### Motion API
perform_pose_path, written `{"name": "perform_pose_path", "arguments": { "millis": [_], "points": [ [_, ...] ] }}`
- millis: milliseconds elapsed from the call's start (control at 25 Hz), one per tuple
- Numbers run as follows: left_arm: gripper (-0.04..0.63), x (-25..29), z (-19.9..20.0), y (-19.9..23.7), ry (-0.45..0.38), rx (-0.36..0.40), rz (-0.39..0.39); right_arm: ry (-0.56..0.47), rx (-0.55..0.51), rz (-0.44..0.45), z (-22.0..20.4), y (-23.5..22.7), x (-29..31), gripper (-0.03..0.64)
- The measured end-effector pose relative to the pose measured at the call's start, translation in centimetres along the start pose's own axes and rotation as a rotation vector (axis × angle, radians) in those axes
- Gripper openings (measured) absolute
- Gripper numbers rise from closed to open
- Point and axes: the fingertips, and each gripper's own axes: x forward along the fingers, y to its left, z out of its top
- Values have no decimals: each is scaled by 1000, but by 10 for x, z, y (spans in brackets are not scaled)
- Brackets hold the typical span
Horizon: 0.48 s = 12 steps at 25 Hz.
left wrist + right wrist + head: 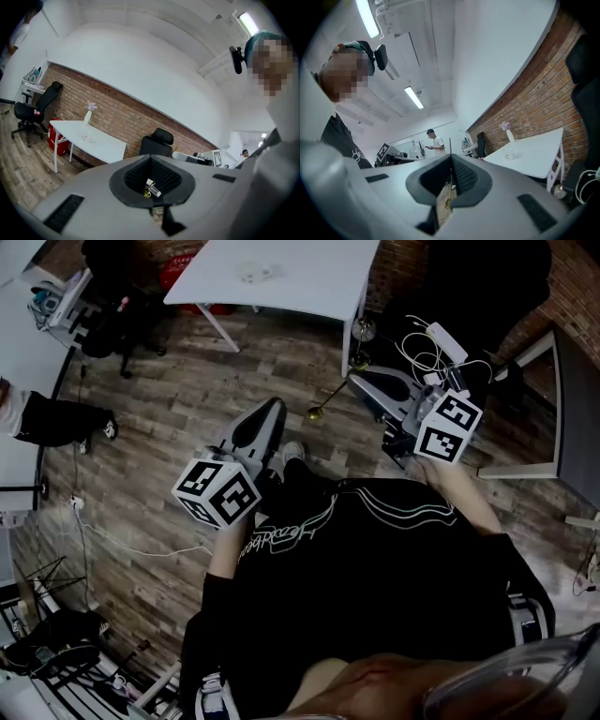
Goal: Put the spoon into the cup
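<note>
Wood-plank floor (pixel 187 381) lies below the grey, tapered left tool (pixel 274 409)

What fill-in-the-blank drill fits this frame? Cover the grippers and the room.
1. The fingers of the left gripper and the right gripper are ___.
2. Both grippers are held over a ___ plank floor.
3. The table past the grippers is ___ in colour.
4. The wall behind that table is made of ___.
Missing words: shut; wooden; white; brick.
</note>
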Motion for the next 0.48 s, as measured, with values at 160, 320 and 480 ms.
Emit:
{"name": "perform_pose_path", "arguments": {
  "millis": [160, 320, 480],
  "points": [
    [3, 12, 9, 33, 14, -17, -2, 11, 16, -16, -2, -21, 29, 0],
    [3, 31, 19, 81, 32, -50, -2, 27, 33, -49, -7, -54, 68, 0],
    [5, 49, 40, 132, 68, -80, -9, 47, 56, -86, -6, -84, 113, 0]
  ]
}}
